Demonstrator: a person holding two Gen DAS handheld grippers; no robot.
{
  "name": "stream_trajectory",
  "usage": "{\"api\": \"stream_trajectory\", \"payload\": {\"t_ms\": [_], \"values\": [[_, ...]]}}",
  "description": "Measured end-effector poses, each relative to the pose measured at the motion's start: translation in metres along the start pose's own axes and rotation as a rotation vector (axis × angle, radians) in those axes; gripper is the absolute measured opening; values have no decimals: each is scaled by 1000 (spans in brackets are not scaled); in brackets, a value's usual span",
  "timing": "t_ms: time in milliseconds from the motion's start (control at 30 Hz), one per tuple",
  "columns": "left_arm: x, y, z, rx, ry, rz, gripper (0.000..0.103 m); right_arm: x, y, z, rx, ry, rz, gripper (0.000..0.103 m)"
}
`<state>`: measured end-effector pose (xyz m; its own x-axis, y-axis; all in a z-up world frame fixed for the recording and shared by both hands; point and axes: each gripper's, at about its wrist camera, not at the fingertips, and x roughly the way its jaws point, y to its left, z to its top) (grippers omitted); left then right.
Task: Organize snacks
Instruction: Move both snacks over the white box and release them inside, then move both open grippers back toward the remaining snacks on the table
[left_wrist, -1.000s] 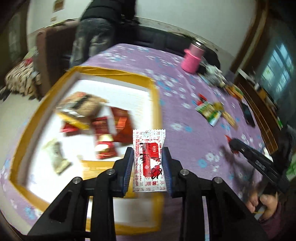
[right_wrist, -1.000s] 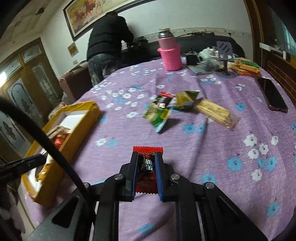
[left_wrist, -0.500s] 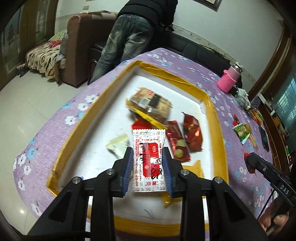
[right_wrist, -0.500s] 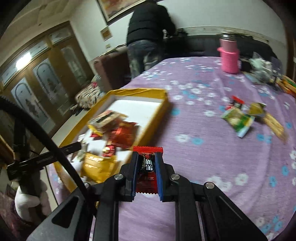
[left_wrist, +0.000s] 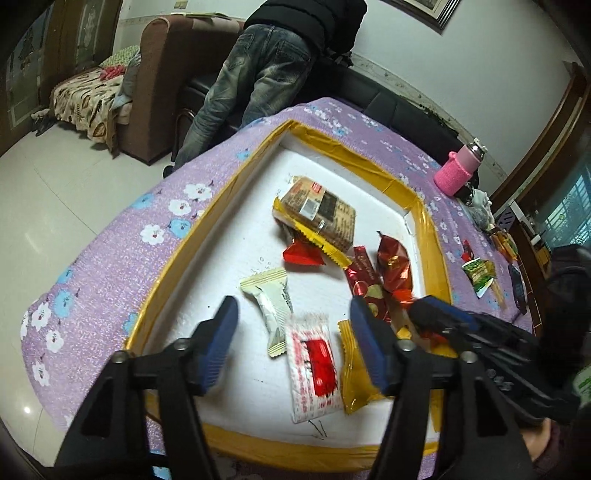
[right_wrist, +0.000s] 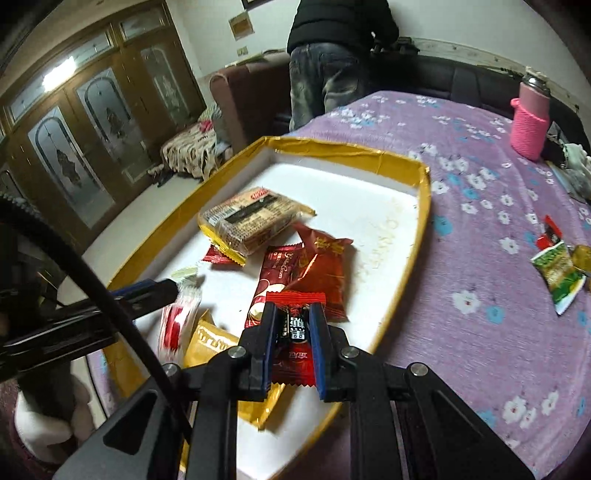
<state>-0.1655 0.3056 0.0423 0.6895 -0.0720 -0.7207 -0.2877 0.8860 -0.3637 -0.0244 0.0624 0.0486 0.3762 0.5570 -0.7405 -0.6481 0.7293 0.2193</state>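
Observation:
A white tray with a yellow rim (left_wrist: 173, 266) (right_wrist: 421, 206) lies on the purple flowered table and holds several snack packets. My left gripper (left_wrist: 295, 332) is open above the tray's near end. A white-and-red packet (left_wrist: 314, 365) lies blurred below it, between a cream packet (left_wrist: 271, 299) and a yellow packet (left_wrist: 356, 373); it also shows in the right wrist view (right_wrist: 177, 321). My right gripper (right_wrist: 293, 325) is shut on a red-and-black packet (right_wrist: 295, 325) over the tray's near right edge, and shows in the left wrist view (left_wrist: 424, 310).
Loose snacks lie on the table right of the tray: a green packet (right_wrist: 557, 273) and a small red one (right_wrist: 548, 232). A pink-sleeved bottle (right_wrist: 528, 122) stands at the far side. A person in a dark jacket (left_wrist: 280, 70) stands beyond the table by a sofa.
My left gripper opened and let go of the white-and-red packet, which dropped into the tray. My right gripper moved left over the tray's edge, still holding the red-and-black packet.

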Motion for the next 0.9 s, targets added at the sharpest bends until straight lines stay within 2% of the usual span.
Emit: {"api": "stream_trajectory", "payload": {"t_ms": [67,133,200,333,500,700,900], "values": [[-6,-3,1,6,-17,-4,72,5,2,-1,-8,10,-13,17],[-11,-7,1,14,-36,2,84,4,4,-2,-7,8,-20,18],[-16,-11,2,22,-56,32,89,-1,6,-3,-8,-5,-15,19],[-24,-22,2,41,-90,88,96,-21,4,-3,6,-55,-3,35],[-33,-34,-1,65,-116,99,96,-48,-5,-9,34,-115,-9,42],[-47,-61,-12,155,-155,129,96,-72,-28,-22,75,-156,-45,45],[-54,-93,-23,265,-176,212,96,-93,-57,-37,142,-178,-82,46]]}}
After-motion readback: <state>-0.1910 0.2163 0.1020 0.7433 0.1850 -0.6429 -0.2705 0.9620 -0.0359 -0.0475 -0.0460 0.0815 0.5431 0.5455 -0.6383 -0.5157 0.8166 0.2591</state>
